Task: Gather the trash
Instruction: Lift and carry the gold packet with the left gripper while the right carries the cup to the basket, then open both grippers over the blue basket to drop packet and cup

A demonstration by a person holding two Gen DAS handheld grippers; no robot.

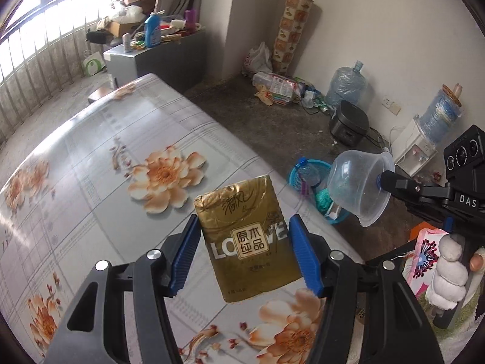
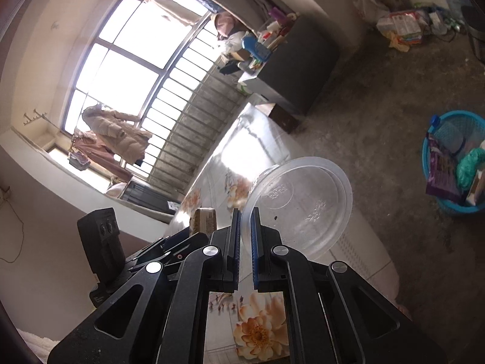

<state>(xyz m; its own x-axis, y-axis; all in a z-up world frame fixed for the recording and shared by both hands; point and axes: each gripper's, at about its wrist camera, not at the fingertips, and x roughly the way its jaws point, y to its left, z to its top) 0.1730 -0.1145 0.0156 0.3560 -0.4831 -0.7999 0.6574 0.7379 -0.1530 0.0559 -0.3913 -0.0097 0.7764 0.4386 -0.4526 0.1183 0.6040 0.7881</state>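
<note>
**Poster1:** Blue pads of your left tongs (image 1: pixel 244 250) fill the bottom of the left wrist view, and between them sits the gold tissue pack (image 1: pixel 247 242). It's up off the flowered counter (image 1: pixel 121 151), but I can't tell if the pads are really biting: there looks to be a sliver of gap on both sides.

**Poster2:** Agreed, can't call it. Your right tongs (image 2: pixel 245 242) are clearer: clenched on the rim of the clear plastic bowl (image 2: pixel 300 206), the wall pinched between the pads. Gripping a thin edge is probably the only way to carry something that wide.

**Poster1:** Pack's long axis runs bottom to top of frame, leaning slightly left, printed face toward the lens. Bowl's mouth faces the right camera.

**Poster2:** Blue trash basket (image 2: pixel 454 163) sits on the floor at right of frame, already half full. My guess is both go there.
</note>
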